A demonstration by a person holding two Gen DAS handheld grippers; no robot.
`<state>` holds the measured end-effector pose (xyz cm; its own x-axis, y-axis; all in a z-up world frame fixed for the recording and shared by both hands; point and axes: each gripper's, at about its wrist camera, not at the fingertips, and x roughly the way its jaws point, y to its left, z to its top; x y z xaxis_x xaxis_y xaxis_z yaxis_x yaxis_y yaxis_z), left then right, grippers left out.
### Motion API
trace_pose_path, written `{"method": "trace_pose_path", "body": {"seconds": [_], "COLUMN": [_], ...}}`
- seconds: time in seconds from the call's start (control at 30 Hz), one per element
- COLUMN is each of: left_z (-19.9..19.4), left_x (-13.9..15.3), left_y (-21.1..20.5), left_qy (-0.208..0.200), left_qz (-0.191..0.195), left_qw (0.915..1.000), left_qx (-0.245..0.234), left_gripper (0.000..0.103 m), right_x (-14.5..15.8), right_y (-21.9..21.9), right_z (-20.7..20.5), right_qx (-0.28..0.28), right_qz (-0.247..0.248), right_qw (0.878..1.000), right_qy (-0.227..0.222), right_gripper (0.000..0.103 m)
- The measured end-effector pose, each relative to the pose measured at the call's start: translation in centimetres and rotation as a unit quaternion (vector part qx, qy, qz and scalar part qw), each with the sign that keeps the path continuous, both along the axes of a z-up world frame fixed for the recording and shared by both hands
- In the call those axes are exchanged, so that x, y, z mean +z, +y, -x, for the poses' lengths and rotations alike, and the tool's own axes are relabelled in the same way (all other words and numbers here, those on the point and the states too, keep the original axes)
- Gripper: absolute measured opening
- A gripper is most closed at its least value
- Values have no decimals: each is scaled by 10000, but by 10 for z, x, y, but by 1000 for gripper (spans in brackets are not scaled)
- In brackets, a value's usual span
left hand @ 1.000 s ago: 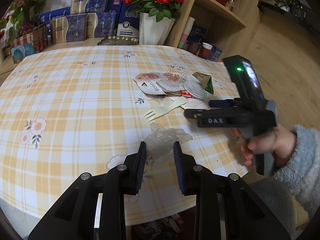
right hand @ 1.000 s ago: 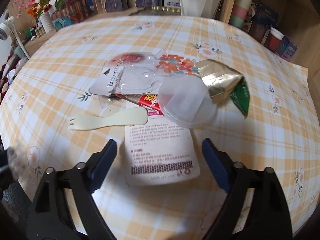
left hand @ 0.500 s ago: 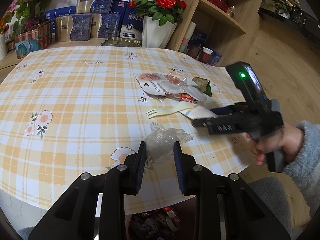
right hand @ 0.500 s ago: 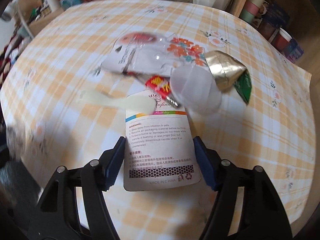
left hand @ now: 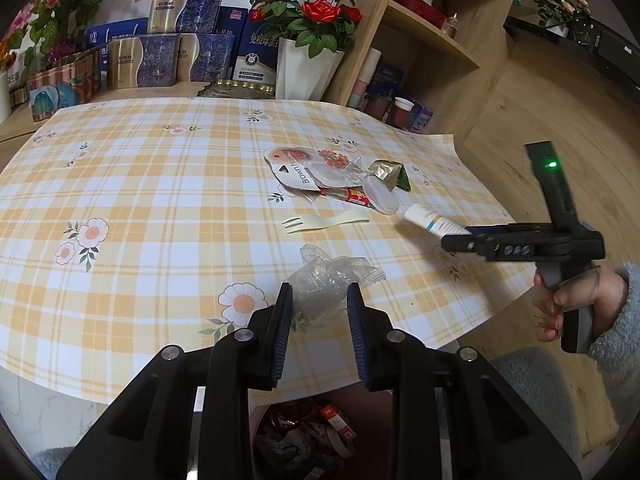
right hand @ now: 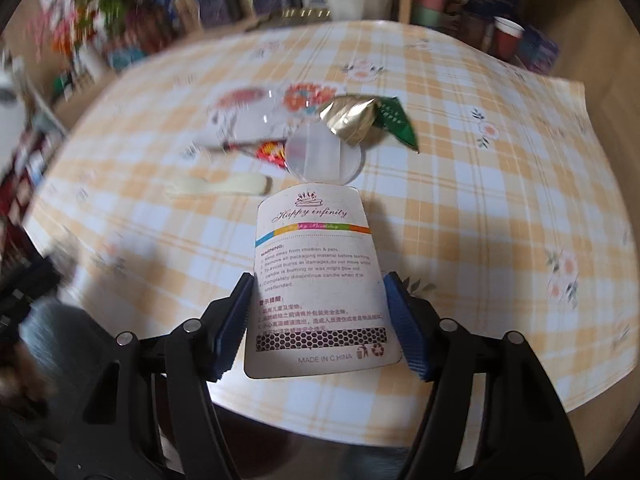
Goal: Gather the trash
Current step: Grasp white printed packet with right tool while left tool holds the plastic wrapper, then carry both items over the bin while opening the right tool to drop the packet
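Note:
My left gripper [left hand: 320,320] is shut on a crumpled clear plastic wrapper [left hand: 332,276] above the near part of the checked tablecloth [left hand: 160,208]. A printed white card [right hand: 312,232] sits between the pads of my right gripper [right hand: 319,280], whose jaws are closing; they press its sides and it hangs clear of the table. The left wrist view shows that card [left hand: 428,220] raised at the right. On the cloth lie a pale plastic fork [left hand: 324,222], a round clear lid [left hand: 380,200], a gold and green wrapper [left hand: 390,170], a clear blister pack [left hand: 304,168] and a red wrapper [left hand: 352,195].
A round bin [left hand: 308,440] holding trash stands on the floor under the table's near edge. A white vase of red roses [left hand: 304,68], boxes and a wooden shelf [left hand: 432,40] line the far side. A person's hand [left hand: 576,300] in a grey sleeve holds the right gripper.
My right gripper narrowed onto the white card and lifted it off the cloth, drawing it back toward the near right edge. The left gripper, still holding the plastic, backed away slightly.

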<state>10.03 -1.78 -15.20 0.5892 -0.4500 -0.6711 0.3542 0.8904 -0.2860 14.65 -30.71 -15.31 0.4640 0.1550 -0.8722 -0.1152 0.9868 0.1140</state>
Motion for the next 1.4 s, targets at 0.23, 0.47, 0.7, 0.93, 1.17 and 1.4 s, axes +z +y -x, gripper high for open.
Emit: {"method": "trace_pose_path", "body": {"seconds": [0.23,0.47,0.7,0.93,1.17,1.4], "left_z": [16,38,56,67,70,71], "left_x": [7,14,17,19,16,14], "left_y": [6,16,25,30,33,36], "left_qy": [-77,-134,-152,-189,-139,-140], "left_qz": [-66,-84,-112,-129,-127,-89], "left_qw": [9999,9999,9998,9996,9997,9996], "left_qx": [-18,55,97,147,175,206], "left_gripper": [27,27,27,27,27,27], "right_x": [17,23,11,-26,-71,-101], "right_y": [1,28,58,97,116,122], "right_z": [32,74,113,143,143,135], "right_qx": [-96,344,841,1403,1550,1391], "right_qz": [-600,-722,-837,-602,-428,-186], "right_qw": [9976,9959,9926,9880,9840,9849], "right_qy": [-320,-429,-238,232,773,1015], "right_gripper": [66,66,66,66,66,68]}}
